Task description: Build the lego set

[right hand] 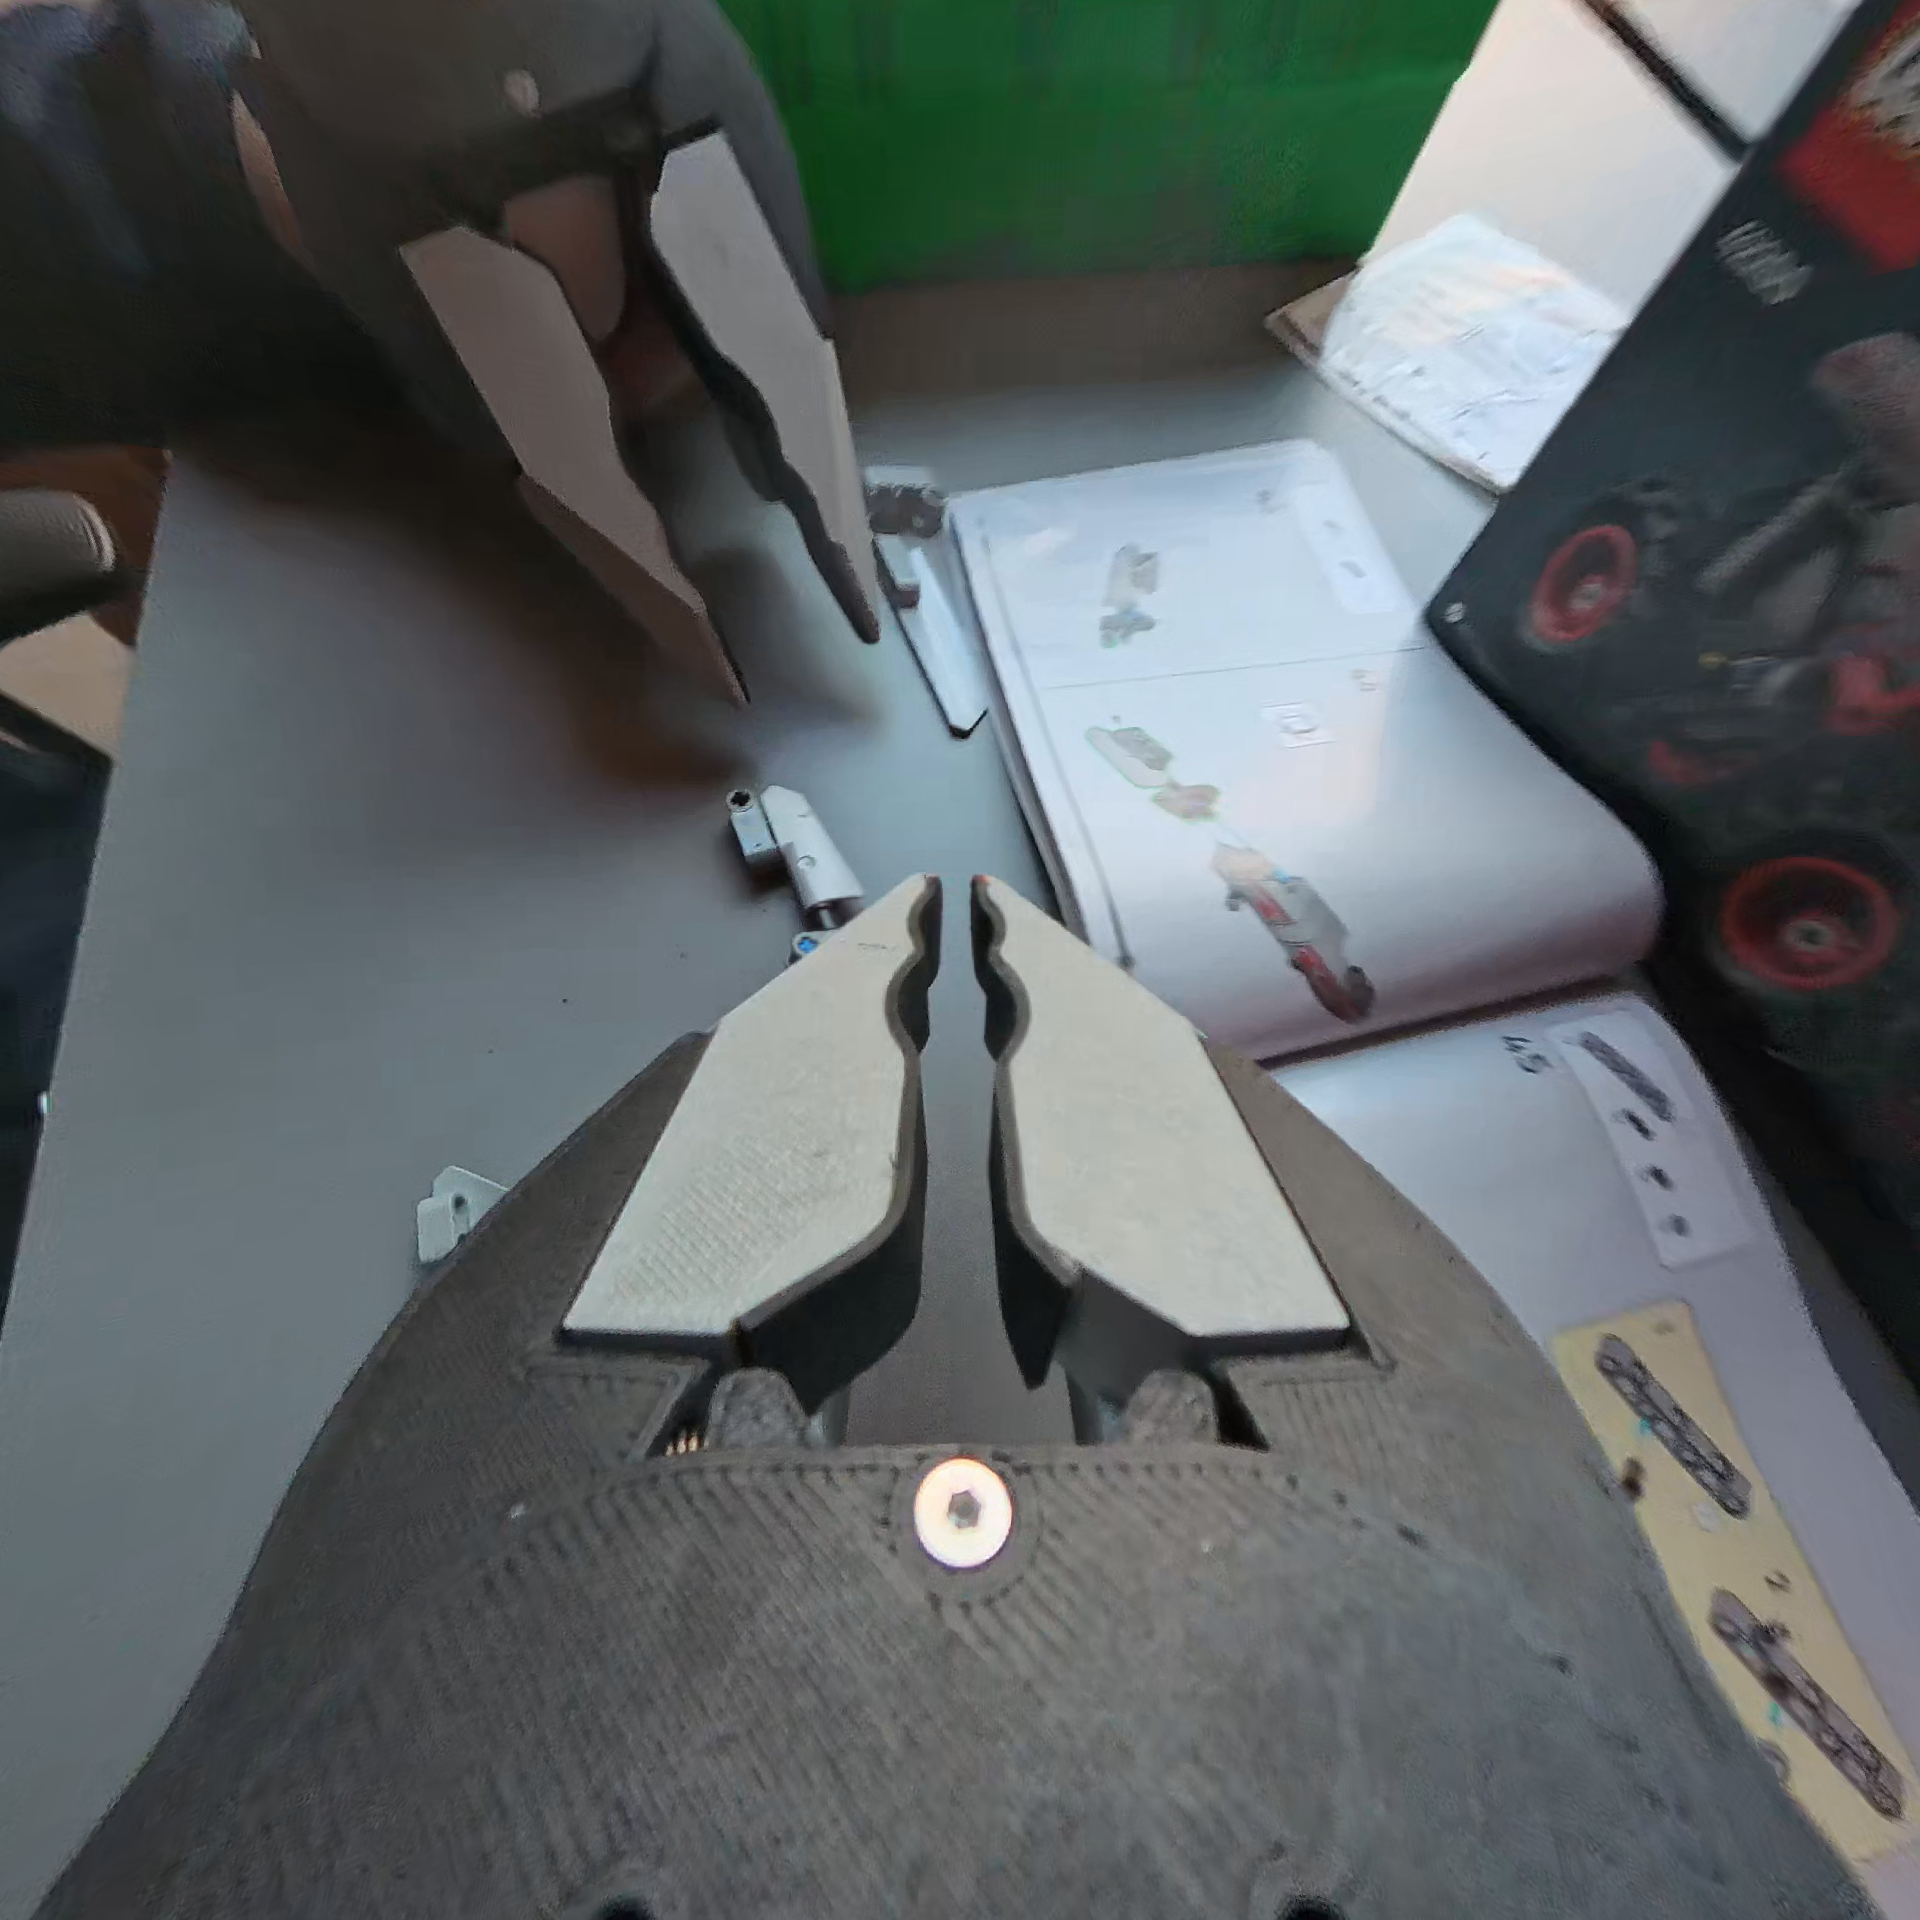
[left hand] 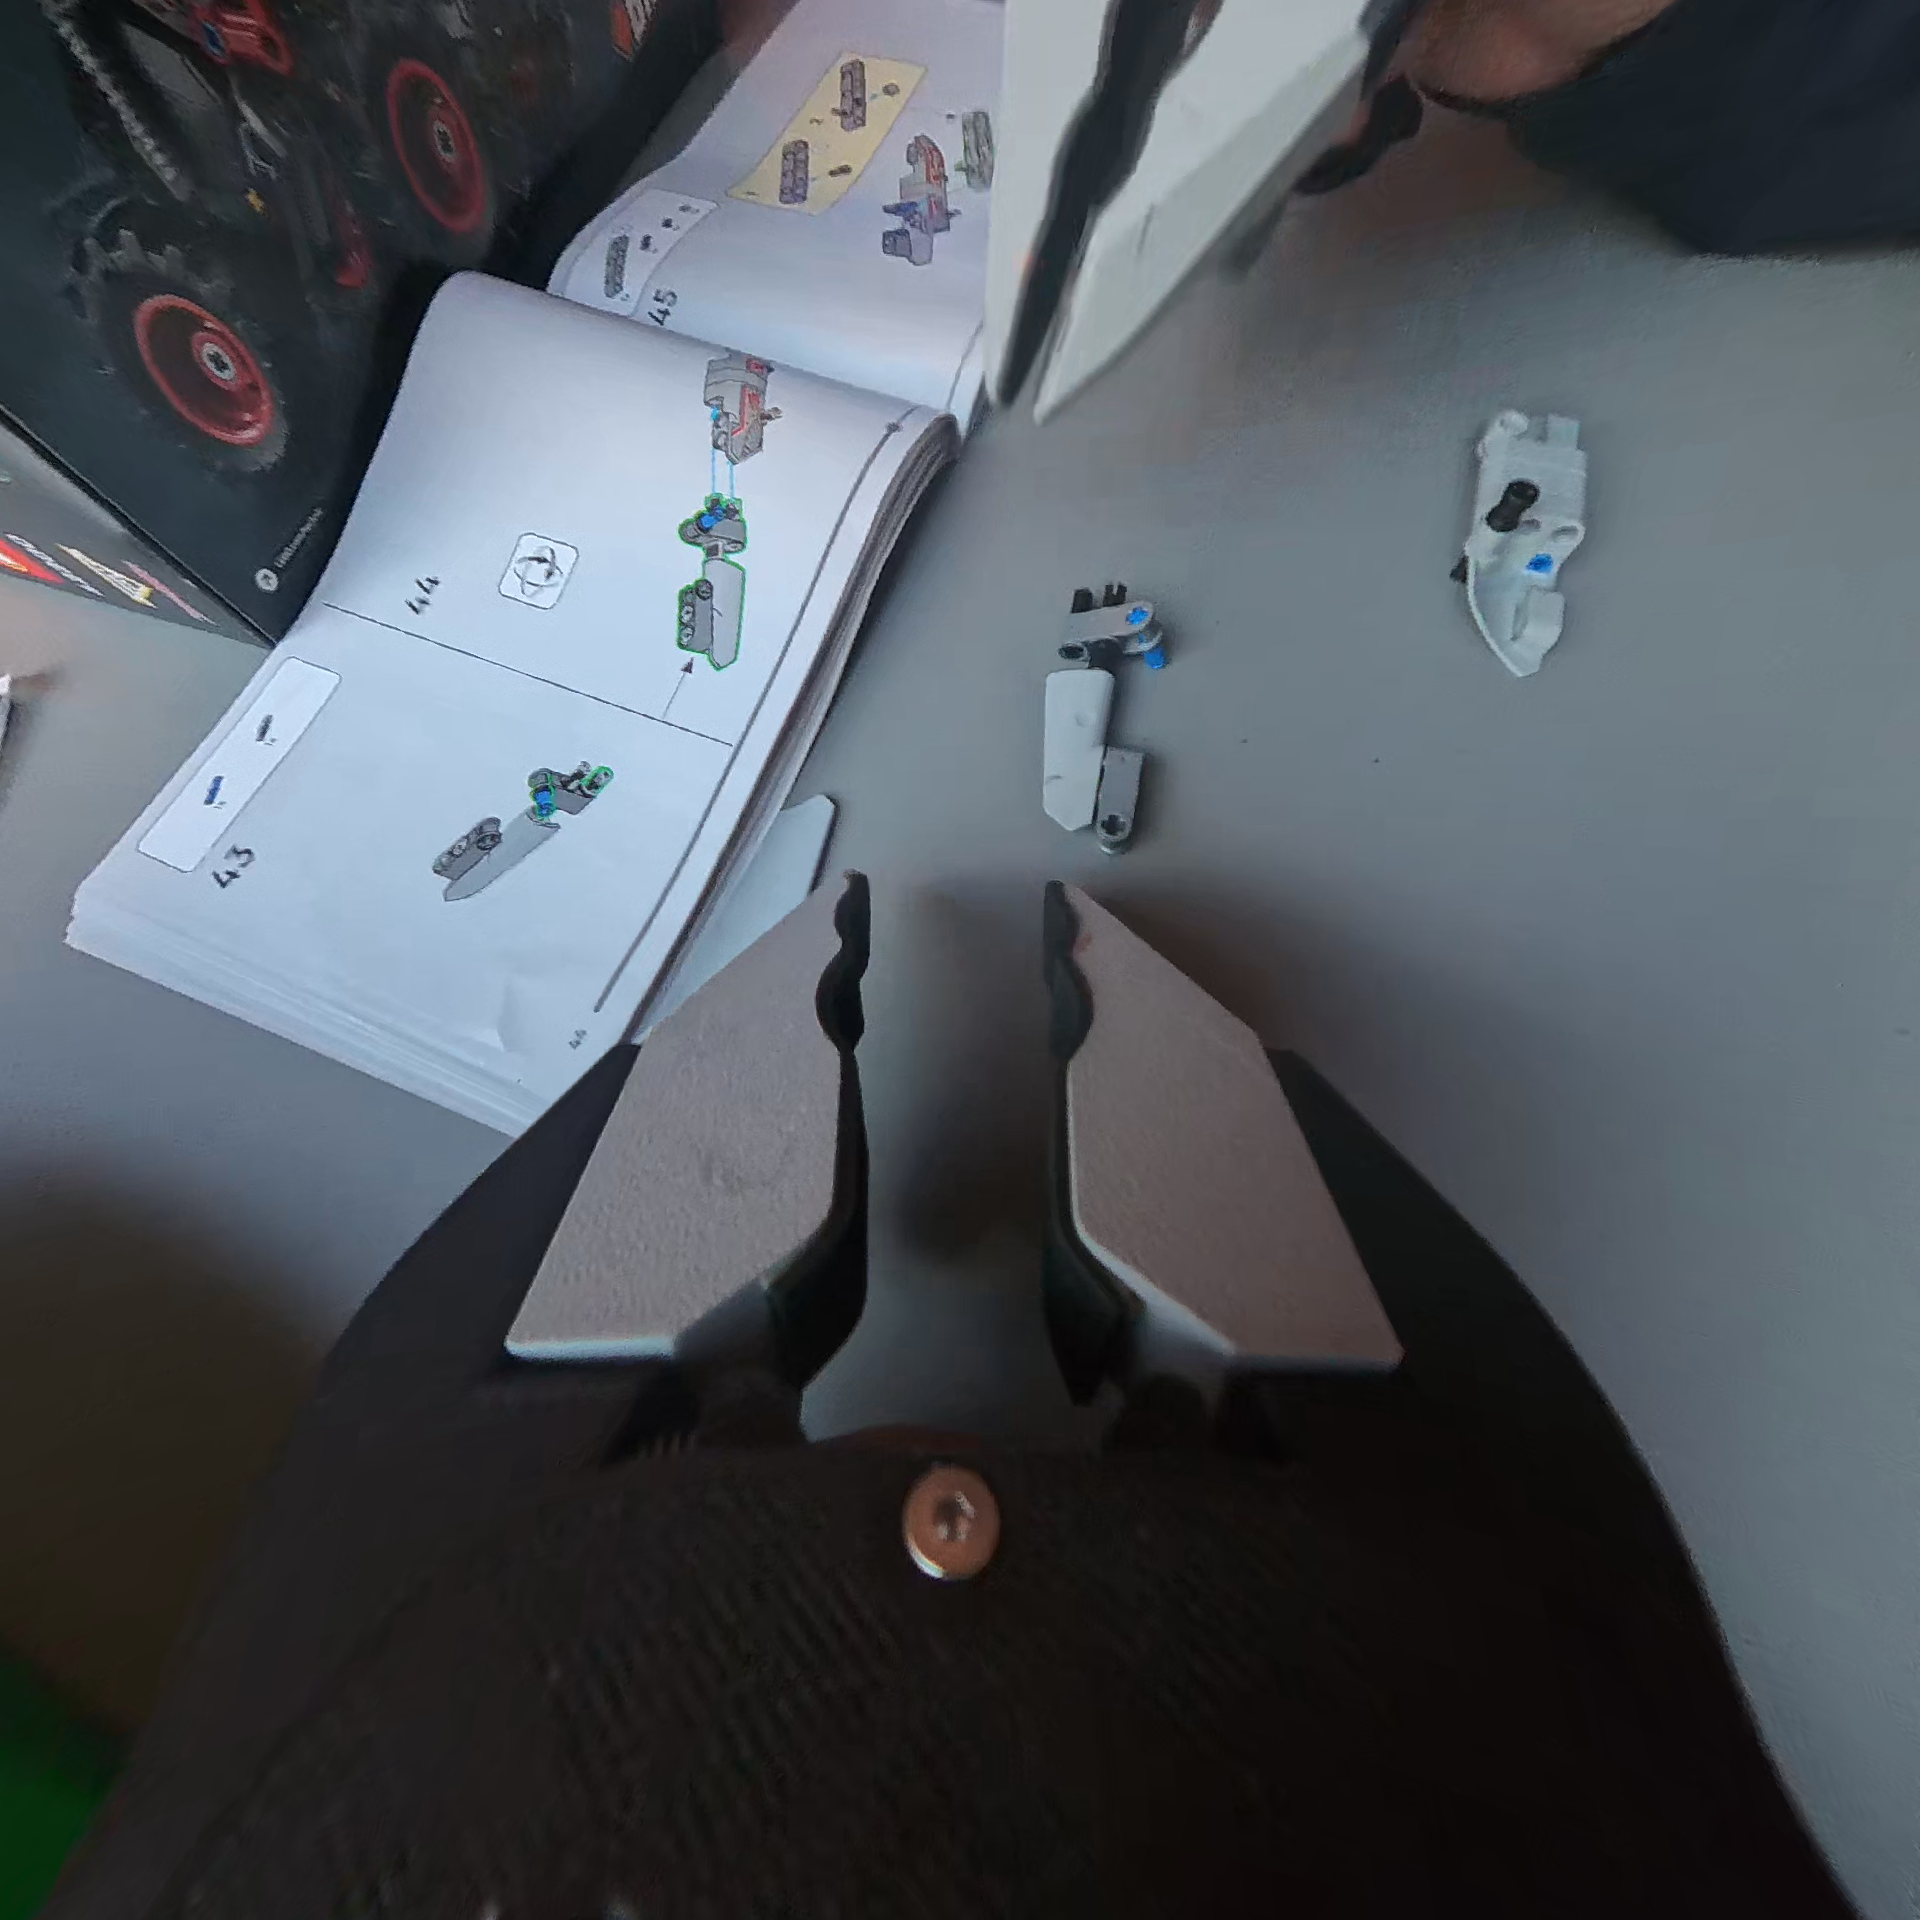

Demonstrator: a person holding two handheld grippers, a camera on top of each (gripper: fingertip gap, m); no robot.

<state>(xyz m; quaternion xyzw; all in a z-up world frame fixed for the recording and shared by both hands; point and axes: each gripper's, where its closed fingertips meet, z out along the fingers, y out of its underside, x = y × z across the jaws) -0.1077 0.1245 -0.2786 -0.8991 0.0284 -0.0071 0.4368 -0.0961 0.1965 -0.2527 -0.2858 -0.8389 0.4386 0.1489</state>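
Grey desk carried everything. At the far left stood the dark box with red wheels pictured on it, and next to it the open instruction booklet. Right of the booklet lay the small grey and white lego piece with blue pins, and farther right a second white lego piece with a black pin, well apart from the first.

Trouble from here would likely come from the small piece: it lay flat and loose on the smooth desk, so a gripper coming down off-centre could push it aside or flip it instead of catching it. The blue pins could also be knocked out if squeezed from the wrong side.

Left gripper hung above the desk just short of the small piece, its jaws moderately parted, holding and touching nothing. Right gripper had its jaws nearly together with only a thin slit between them; nothing seemed held, though blur made that hard to confirm. Its tips sat just beside the small piece.
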